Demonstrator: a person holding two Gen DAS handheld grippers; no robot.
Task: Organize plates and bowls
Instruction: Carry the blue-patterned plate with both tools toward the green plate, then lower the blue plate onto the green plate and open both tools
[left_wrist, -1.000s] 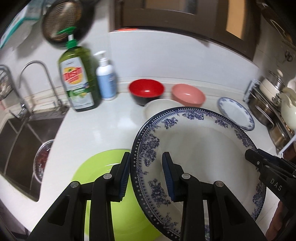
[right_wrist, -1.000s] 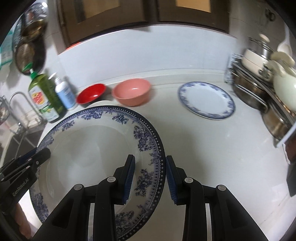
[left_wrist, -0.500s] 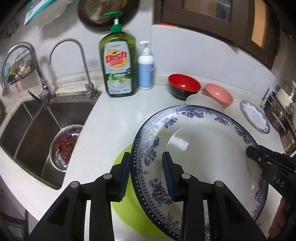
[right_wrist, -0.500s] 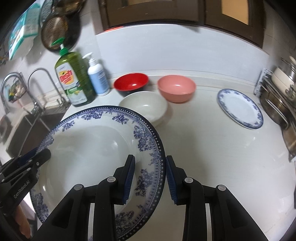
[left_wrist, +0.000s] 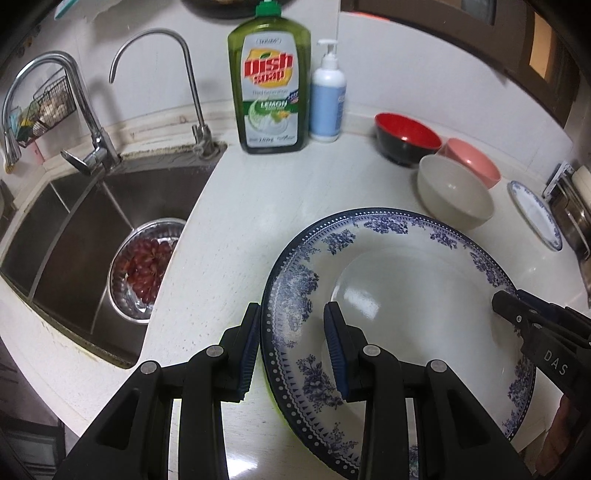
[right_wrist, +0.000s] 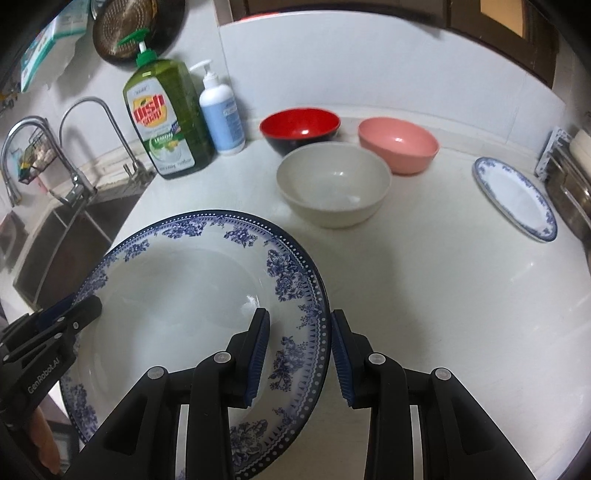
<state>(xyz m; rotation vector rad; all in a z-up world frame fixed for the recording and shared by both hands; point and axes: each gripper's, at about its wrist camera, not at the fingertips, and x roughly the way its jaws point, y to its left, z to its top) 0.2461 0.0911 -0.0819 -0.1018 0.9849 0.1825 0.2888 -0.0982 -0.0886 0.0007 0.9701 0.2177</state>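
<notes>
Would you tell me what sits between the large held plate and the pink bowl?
The beige bowl sits between the large plate and pink bowl, clearest in the right wrist view.

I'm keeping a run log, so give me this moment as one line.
left gripper: shut on big plate rim | right gripper: shut on opposite rim | plate: held above counter | bowls: untouched

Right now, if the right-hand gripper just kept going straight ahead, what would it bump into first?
Probably the cream bowl. The right gripper, clamped on the big blue-patterned plate, points roughly at it across bare counter. Height is unclear, so it might pass above the bowl.
</notes>
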